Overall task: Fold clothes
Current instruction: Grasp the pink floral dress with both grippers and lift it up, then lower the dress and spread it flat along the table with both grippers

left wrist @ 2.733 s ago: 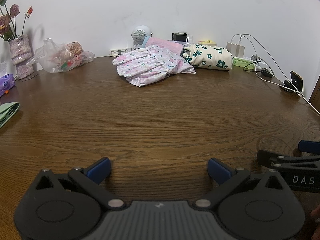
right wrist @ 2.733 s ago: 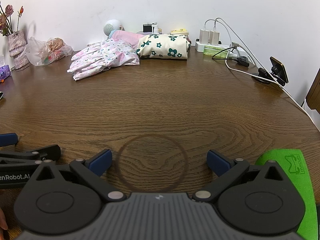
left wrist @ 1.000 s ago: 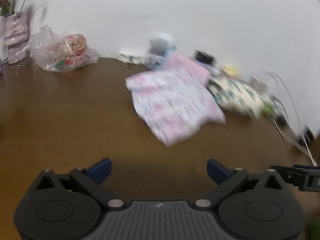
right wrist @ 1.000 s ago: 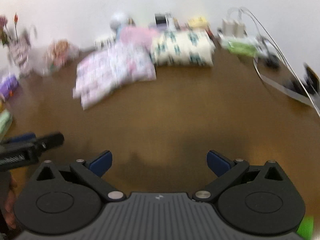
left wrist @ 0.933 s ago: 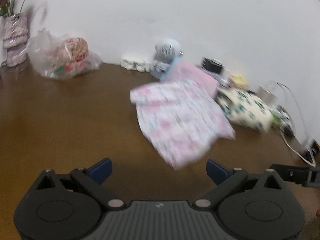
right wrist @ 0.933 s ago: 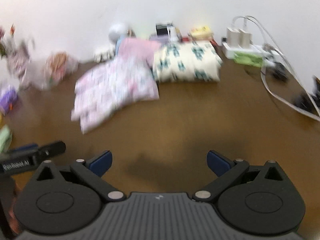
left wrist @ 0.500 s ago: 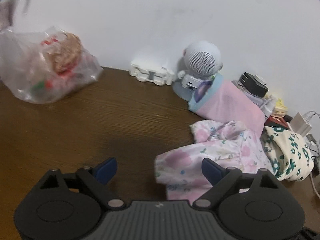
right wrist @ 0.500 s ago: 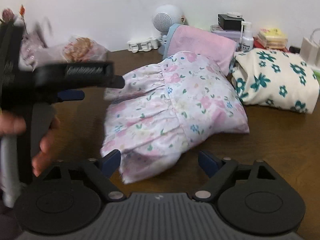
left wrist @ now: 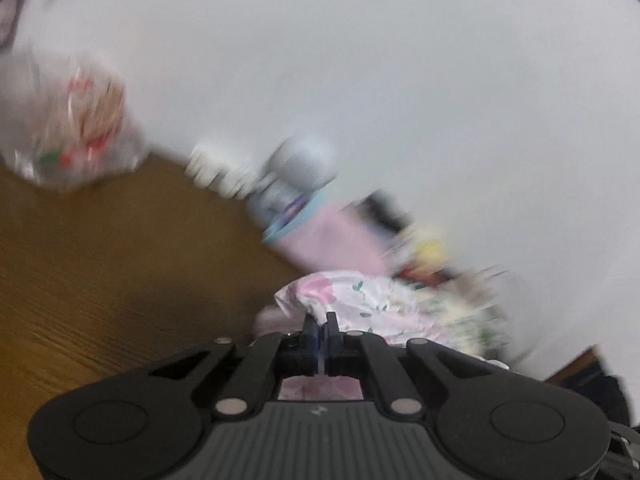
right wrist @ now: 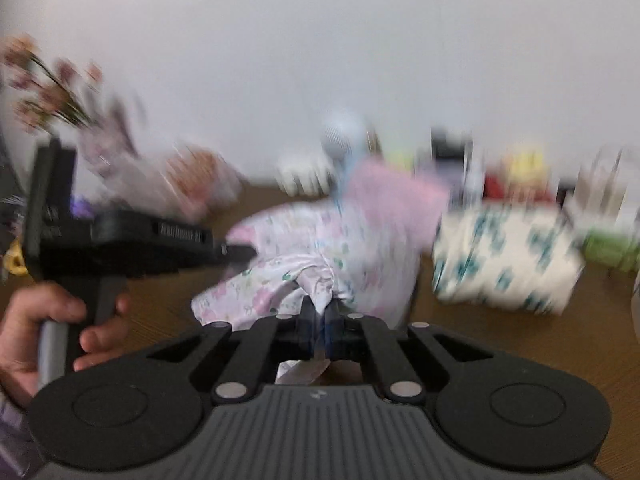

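Note:
A pink floral garment [left wrist: 360, 300] lies bunched near the back of the wooden table [left wrist: 80, 280]. My left gripper [left wrist: 320, 326] is shut on a fold of it. In the right wrist view the same garment [right wrist: 288, 256] is lifted at an edge, and my right gripper [right wrist: 320, 314] is shut on another fold. The left gripper's body [right wrist: 152, 246] shows at the left of that view, pinching the garment's far left edge. Both views are motion-blurred.
A plain pink folded cloth [right wrist: 392, 200] and a white cloth with teal flowers [right wrist: 504, 256] lie behind and right. A plastic bag [left wrist: 68, 128], a round white speaker [left wrist: 304, 160], a flower vase [right wrist: 44, 92] and chargers stand along the wall.
Both grippers were open over the floral garment half a second ago; now both have closed on its fabric, which is pulled up off the table.

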Demonstrator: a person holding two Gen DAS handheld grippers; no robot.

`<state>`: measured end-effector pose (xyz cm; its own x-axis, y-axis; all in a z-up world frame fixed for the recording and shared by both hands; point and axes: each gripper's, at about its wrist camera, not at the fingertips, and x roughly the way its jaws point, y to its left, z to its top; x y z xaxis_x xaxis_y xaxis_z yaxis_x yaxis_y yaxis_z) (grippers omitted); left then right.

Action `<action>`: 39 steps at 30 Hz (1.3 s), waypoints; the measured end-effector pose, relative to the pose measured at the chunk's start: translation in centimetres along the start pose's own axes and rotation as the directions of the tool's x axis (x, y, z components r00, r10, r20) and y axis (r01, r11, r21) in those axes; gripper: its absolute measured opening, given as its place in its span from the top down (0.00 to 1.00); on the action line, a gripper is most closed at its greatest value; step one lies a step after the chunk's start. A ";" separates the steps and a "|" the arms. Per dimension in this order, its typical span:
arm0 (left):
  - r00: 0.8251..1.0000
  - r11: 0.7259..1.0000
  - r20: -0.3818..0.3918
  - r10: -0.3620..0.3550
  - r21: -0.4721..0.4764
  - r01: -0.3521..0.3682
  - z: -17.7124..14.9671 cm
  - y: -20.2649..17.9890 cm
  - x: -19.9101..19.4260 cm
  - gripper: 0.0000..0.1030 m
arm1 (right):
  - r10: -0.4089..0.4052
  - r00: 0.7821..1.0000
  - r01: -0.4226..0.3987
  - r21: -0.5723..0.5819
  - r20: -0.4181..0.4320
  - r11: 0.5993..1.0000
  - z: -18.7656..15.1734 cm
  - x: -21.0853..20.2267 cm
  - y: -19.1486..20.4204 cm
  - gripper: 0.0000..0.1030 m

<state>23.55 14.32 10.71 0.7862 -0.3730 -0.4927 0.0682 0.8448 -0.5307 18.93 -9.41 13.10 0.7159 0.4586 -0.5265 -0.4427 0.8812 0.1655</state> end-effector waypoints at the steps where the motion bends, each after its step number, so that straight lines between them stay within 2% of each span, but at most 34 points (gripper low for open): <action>1: 0.999 0.999 0.037 -0.032 0.010 0.031 0.2 -1.4 -2.3 1.00 | 0.022 0.999 -0.022 -0.012 0.030 1.000 0.6 -2.4 0.3 0.97; 4: 0.981 0.991 0.152 -0.124 0.064 0.116 0.9 -6.2 -10.5 1.00 | 0.090 0.989 -0.084 -0.058 0.121 0.995 2.3 -9.8 1.4 0.97; 7: 0.938 0.971 0.261 -0.228 0.135 0.199 0.9 -11.3 -19.0 1.00 | 0.185 0.958 -0.167 -0.096 0.218 0.981 3.2 -17.9 2.9 0.97; 11: 0.891 0.956 0.372 -0.260 0.226 0.185 -0.2 -15.6 -26.5 1.00 | 0.300 0.896 -0.265 -0.150 0.328 0.953 3.7 -27.4 4.6 0.97; 13: 0.862 0.947 0.423 -0.278 0.271 0.173 -0.8 -17.8 -30.2 1.00 | 0.354 0.859 -0.318 -0.158 0.369 0.935 3.8 -30.9 4.8 0.97; 15: 0.832 0.937 0.469 -0.297 0.311 0.160 -1.4 -19.9 -33.6 1.00 | 0.380 0.834 -0.347 -0.157 0.399 0.925 4.0 -33.0 4.5 0.97; 17: 0.826 0.934 0.473 -0.306 0.319 0.163 -0.8 -20.8 -33.9 1.00 | 0.382 0.822 -0.358 -0.138 0.422 0.923 4.5 -33.8 3.8 0.97; 18: 0.827 0.934 0.472 -0.304 0.320 0.161 -0.6 -21.2 -33.8 1.00 | 0.379 0.817 -0.360 -0.128 0.434 0.924 4.8 -34.0 3.4 0.97; 19: 0.847 0.942 0.457 -0.271 0.306 0.137 -0.3 -20.9 -32.0 1.00 | 0.370 0.817 -0.355 -0.118 0.443 0.927 5.1 -33.9 3.0 0.97; 22: 0.898 0.962 0.405 -0.171 0.267 0.062 0.6 -20.2 -26.7 1.00 | 0.349 0.833 -0.345 -0.089 0.429 0.934 6.0 -32.0 2.0 0.97; 24: 0.924 0.970 0.368 -0.103 0.244 0.011 1.2 -19.7 -23.2 0.99 | 0.315 0.861 -0.321 -0.055 0.399 0.946 6.5 -29.2 1.0 0.97; 25: 0.935 0.972 0.348 -0.068 0.233 -0.016 1.5 -19.4 -21.4 0.95 | 0.296 0.876 -0.306 -0.037 0.381 0.951 6.8 -27.6 0.4 0.96; 27: 0.952 0.974 0.306 0.001 0.214 -0.070 2.1 -18.9 -17.9 0.69 | 0.196 0.926 -0.220 0.041 0.324 0.975 7.2 -22.8 -1.4 0.92; 28: 0.959 0.973 0.280 0.039 0.206 -0.099 2.1 -18.4 -16.1 0.46 | 0.105 0.959 -0.131 0.084 0.263 0.988 7.1 -19.8 -2.6 0.73; 29: 0.968 0.968 0.232 0.092 0.208 -0.142 0.7 -16.8 -14.4 0.49 | -0.002 0.983 -0.021 0.121 0.185 0.992 6.8 -16.4 -3.8 0.43; 30: 0.972 0.960 0.183 0.146 0.212 -0.184 -0.7 -15.1 -12.6 0.51 | -0.070 0.991 0.055 0.127 0.118 0.990 5.9 -14.2 -4.8 0.41; 31: 0.971 0.950 0.134 0.199 0.218 -0.225 -2.1 -13.4 -10.8 0.51 | -0.122 0.991 0.114 0.119 0.058 0.986 4.7 -12.3 -5.6 0.48; 32: 0.967 0.941 0.084 0.239 0.227 -0.253 -3.6 -11.7 -9.3 0.50 | -0.174 0.985 0.173 0.108 -0.002 0.979 3.5 -10.5 -6.4 0.49; 34: 0.980 0.950 -0.004 0.200 0.245 -0.193 -7.8 -8.8 -9.6 0.50 | -0.118 0.992 0.120 0.042 -0.047 0.992 0.4 -9.6 -6.3 0.49; 37: 0.979 0.950 -0.088 0.183 0.274 -0.153 -13.5 -4.8 -10.3 0.50 | -0.041 0.992 0.029 -0.098 -0.119 0.995 -4.8 -11.6 -3.9 0.48; 39: 0.979 0.958 -0.122 0.163 0.255 -0.128 -15.9 -3.9 -11.5 0.50 | 0.031 0.982 -0.068 -0.198 -0.185 0.978 -8.6 -12.6 -1.8 0.48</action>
<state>4.48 9.15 7.46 0.7059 -0.2738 -0.6532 0.1210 0.9553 -0.2697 6.11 -17.79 12.30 0.5898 0.4566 -0.6661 -0.5884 0.8079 0.0329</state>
